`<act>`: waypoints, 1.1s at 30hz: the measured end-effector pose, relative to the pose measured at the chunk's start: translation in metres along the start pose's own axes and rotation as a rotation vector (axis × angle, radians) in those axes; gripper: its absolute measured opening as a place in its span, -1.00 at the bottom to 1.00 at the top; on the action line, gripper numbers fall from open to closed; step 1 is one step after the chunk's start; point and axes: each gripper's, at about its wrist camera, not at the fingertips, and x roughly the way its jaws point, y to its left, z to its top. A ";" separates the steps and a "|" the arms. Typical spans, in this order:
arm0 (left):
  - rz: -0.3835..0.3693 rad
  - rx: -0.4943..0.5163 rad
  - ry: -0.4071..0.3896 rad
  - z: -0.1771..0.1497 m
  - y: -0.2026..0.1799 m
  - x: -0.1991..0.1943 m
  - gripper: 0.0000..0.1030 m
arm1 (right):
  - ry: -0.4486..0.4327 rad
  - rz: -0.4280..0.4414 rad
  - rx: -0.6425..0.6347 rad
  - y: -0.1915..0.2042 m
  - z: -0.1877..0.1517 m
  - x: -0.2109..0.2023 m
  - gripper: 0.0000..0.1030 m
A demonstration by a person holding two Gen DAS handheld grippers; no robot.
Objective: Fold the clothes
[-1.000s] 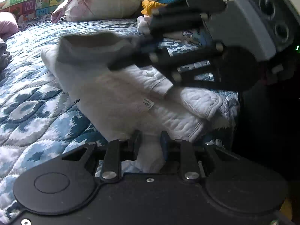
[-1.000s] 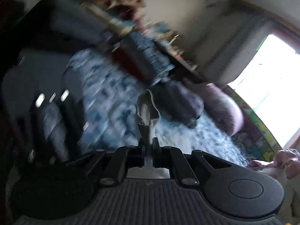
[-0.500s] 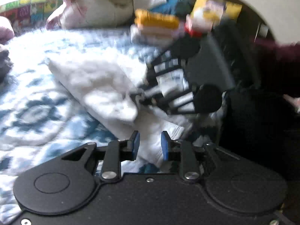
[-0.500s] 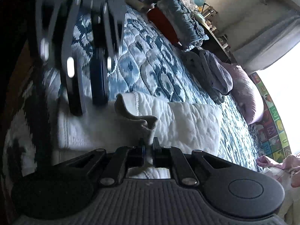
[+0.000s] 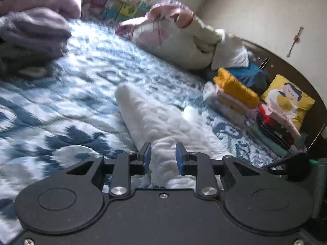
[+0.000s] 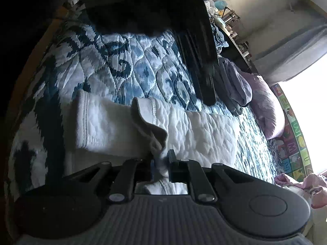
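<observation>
A white quilted garment (image 5: pixel 155 120) lies folded lengthwise on the blue patterned bedspread (image 5: pixel 61 110). My left gripper (image 5: pixel 162 159) hovers over its near end, open, with the cloth below the blue pads (image 5: pixel 145 158) and nothing pinched. In the right wrist view the same garment (image 6: pixel 204 132) stretches across the bed. My right gripper (image 6: pixel 161 162) is shut on a raised fold of its edge (image 6: pixel 147 126), just above the fabric. A dark blurred shape (image 6: pixel 202 65), the left gripper, crosses the top of that view.
A grey and purple clothes heap (image 5: pixel 32 34) lies at the far left. Pink and white bedding (image 5: pixel 177 40) sits by the wall. Stacked folded clothes (image 5: pixel 235 94) and a yellow cushion (image 5: pixel 286 100) stand at the right, by the dark bed frame (image 5: pixel 318 126).
The left gripper has swung up and away from the right gripper, still open. The right gripper has come down with the fold and holds it low over the garment.
</observation>
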 end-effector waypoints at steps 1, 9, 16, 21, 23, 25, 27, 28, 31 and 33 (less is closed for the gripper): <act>0.003 -0.001 0.009 0.002 0.000 0.007 -0.56 | 0.006 0.007 0.008 -0.002 0.000 -0.006 -0.72; -0.014 0.028 0.058 0.011 0.001 0.030 -0.56 | -0.092 0.025 0.390 -0.050 0.005 -0.061 -0.72; -0.027 -0.088 -0.028 0.027 0.025 0.024 -0.12 | 0.000 0.029 0.548 -0.043 0.026 0.026 -0.67; -0.036 -0.200 -0.116 0.041 0.040 0.037 -0.25 | -0.031 0.014 0.611 -0.028 0.014 0.025 -0.67; -0.015 -0.204 -0.124 0.047 0.044 0.050 -0.34 | -0.044 0.026 0.640 -0.028 0.009 0.022 -0.67; 0.003 -0.216 -0.112 0.053 0.052 0.067 -0.41 | -0.053 0.025 0.644 -0.029 0.007 0.023 -0.66; -0.018 -0.214 -0.087 0.057 0.058 0.079 -0.64 | -0.058 0.017 0.643 -0.029 0.008 0.024 -0.66; -0.028 -0.212 -0.075 0.059 0.060 0.084 -0.78 | -0.063 0.008 0.644 -0.027 0.008 0.025 -0.66; -0.071 -0.158 -0.053 0.062 0.054 0.094 -0.80 | -0.075 -0.010 0.653 -0.027 0.007 0.023 -0.65; -0.031 -0.129 -0.017 0.062 0.056 0.106 -0.83 | -0.076 -0.020 0.651 -0.028 0.009 0.023 -0.60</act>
